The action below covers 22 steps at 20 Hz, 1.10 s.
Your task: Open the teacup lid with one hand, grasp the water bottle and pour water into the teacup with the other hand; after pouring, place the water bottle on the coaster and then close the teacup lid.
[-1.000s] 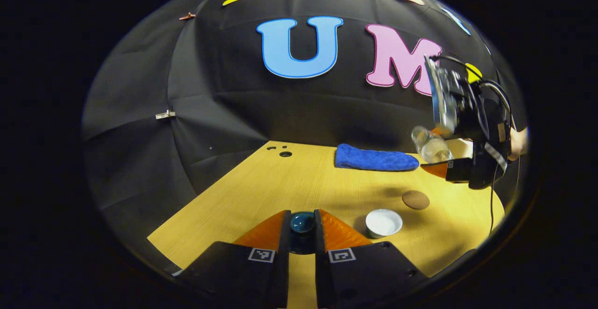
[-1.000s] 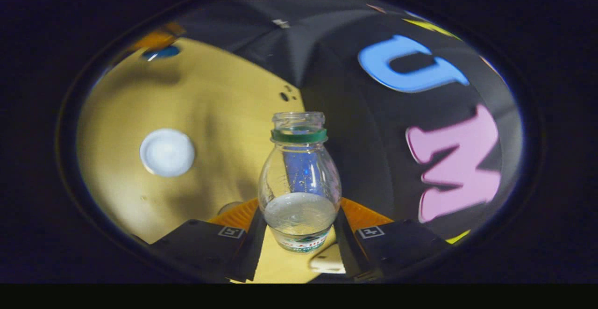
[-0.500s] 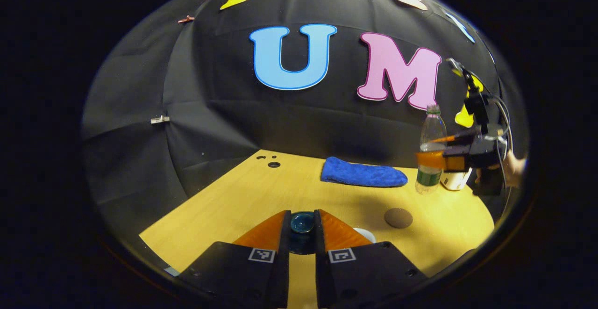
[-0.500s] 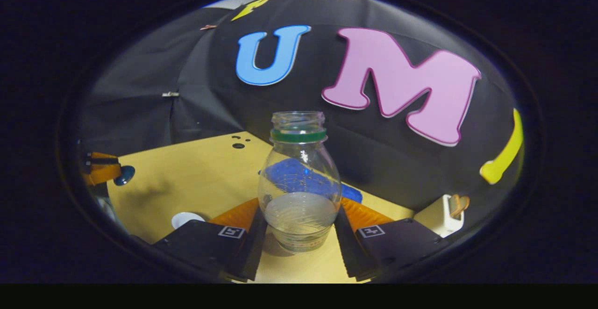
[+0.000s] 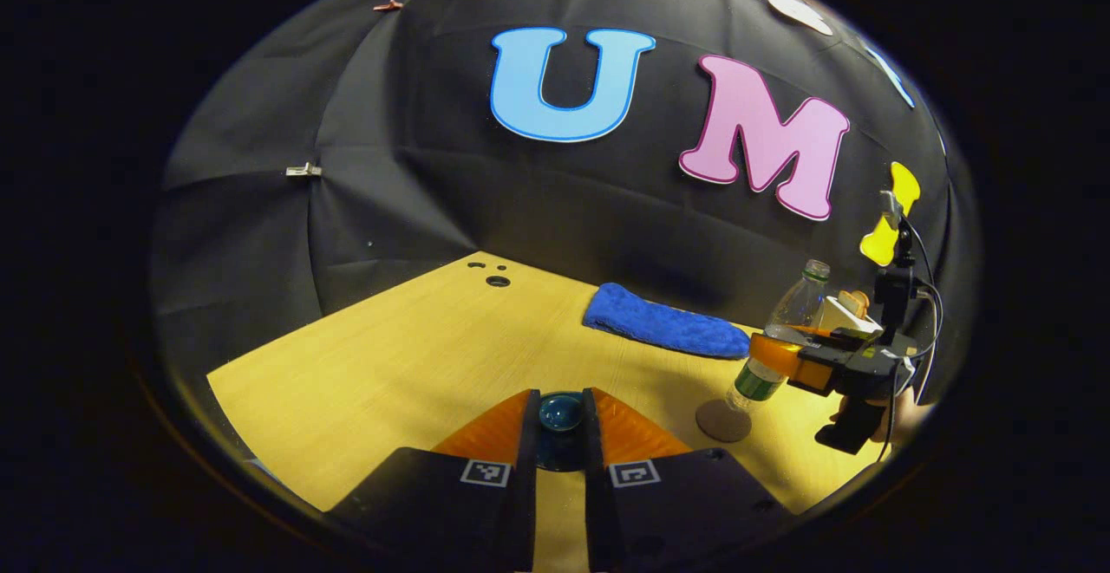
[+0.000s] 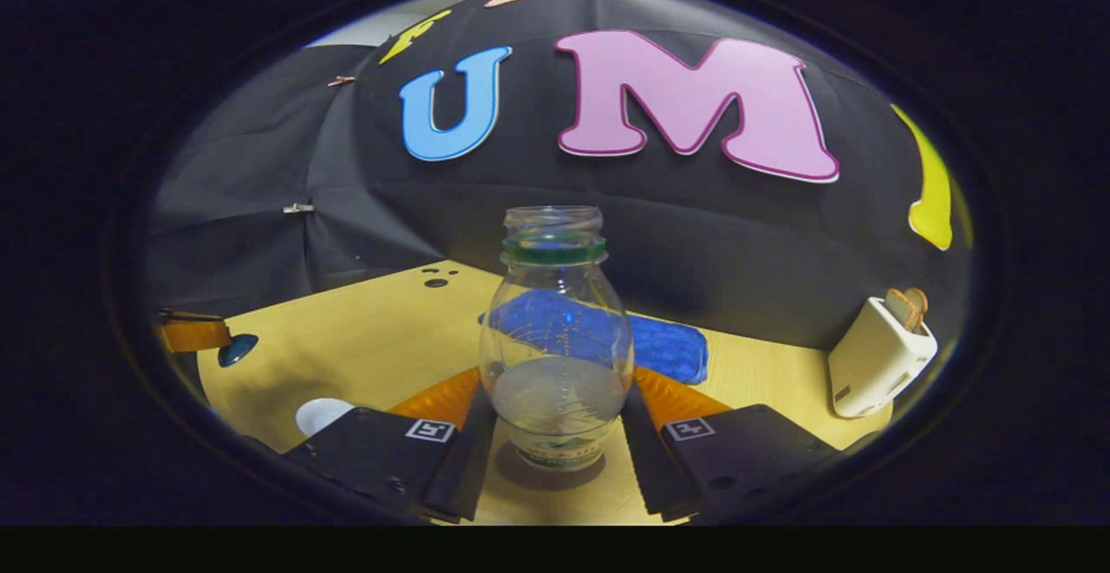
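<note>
Right tongs (image 6: 555, 434) pinch the water bottle (image 6: 555, 339) over the coaster (image 5: 723, 420); left tongs (image 5: 560, 426) grip the lid (image 5: 560, 411).

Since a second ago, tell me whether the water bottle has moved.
Yes. In the left gripper view the water bottle, held by the right gripper, has swung from tipped over to nearly upright and come down onto the coaster, before the blue cloth.

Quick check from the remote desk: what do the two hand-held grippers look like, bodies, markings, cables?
Left hand-held gripper: black blocky body, a square black-and-white tag at each finger base. Right hand-held gripper: same black body and tags; the left gripper view shows black cables looping off it and a small upright post on top.
</note>
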Available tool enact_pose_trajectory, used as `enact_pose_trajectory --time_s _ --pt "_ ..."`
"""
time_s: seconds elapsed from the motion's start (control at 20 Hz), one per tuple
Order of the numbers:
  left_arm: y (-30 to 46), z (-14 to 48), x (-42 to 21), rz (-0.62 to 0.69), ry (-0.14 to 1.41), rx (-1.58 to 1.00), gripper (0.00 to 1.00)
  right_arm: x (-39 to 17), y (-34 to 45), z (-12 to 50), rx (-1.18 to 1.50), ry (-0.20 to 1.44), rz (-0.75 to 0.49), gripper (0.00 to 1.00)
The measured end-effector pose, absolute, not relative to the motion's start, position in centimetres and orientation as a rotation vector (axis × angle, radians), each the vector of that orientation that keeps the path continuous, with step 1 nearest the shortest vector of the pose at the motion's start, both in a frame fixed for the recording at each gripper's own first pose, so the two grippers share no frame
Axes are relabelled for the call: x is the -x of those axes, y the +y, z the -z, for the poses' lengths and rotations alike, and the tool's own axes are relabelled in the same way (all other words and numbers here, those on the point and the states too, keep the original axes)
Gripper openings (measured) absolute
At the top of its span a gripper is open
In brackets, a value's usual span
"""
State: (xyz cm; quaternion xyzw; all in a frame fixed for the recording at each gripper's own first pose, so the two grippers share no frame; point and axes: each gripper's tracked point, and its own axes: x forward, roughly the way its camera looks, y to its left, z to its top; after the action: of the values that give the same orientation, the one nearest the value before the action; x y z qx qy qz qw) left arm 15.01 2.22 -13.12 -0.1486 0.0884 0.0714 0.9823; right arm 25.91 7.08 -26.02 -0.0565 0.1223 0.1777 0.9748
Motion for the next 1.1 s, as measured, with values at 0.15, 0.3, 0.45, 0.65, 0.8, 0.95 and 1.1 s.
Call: enact_pose_trajectory --time_s 0.15,0.3,0.45,0.65,0.8,0.95,1.1 --pt "2.0 13.6 -15.4 -0.146 0.181 0.295 0.27 -26.2 6.3 27.7 0.073 0.279 -0.344 0.72" --pt "1.5 13.8 -15.5 -0.138 0.182 0.283 0.31 -26.3 5.4 28.4 0.070 0.273 -0.327 0.72" --pt "1.1 14.5 -15.7 -0.129 0.194 0.283 0.27 -25.8 5.8 29.2 0.064 0.274 -0.329 0.73" --pt "0.7 14.6 -15.8 -0.122 0.195 0.261 0.24 -25.6 6.6 29.1 0.126 0.240 -0.341 0.77" --pt "0.2 14.9 -16.1 -0.106 0.202 0.233 0.28 -25.4 6.9 29.3 0.129 0.248 -0.338 0.78" --pt "-0.2 14.5 -16.0 -0.094 0.202 0.215 0.28 -25.0 6.9 29.6 0.125 0.269 -0.346 0.82" --pt "-0.8 14.2 -16.2 -0.084 0.203 0.199 0.28 -25.1 6.5 30.4 0.128 0.300 -0.331 0.88"
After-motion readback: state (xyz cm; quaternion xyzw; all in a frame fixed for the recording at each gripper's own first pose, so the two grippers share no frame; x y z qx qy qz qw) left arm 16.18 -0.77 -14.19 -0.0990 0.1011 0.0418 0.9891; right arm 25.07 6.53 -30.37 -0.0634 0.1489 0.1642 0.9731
